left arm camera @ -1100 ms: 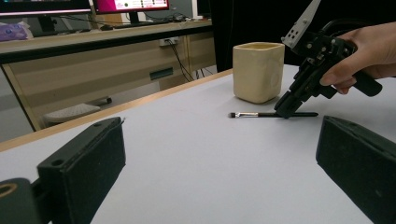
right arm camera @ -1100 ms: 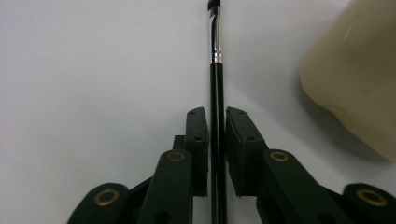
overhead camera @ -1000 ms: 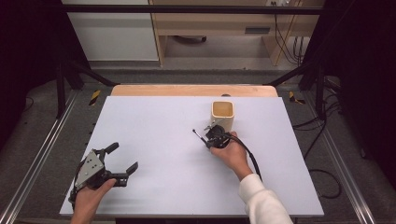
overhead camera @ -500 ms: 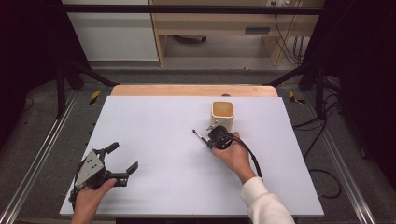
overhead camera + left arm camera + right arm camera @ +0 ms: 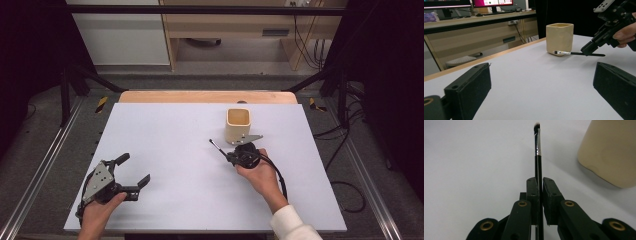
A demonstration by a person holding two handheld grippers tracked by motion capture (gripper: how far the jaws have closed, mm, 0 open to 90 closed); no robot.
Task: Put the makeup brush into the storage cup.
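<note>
Near edge: my left gripper [image 5: 131, 176] rests on the white table [image 5: 165, 125], jaws spread wide, nothing between them. Farther out, my right gripper [image 5: 229, 156] has drifted slightly since a second ago, closer beside the cream cup [image 5: 238, 125]. Its jaws are clamped tight on the thin black brush [image 5: 538, 157], bristles forward, just off the table. I judge the cup is where the brush goes.
</note>
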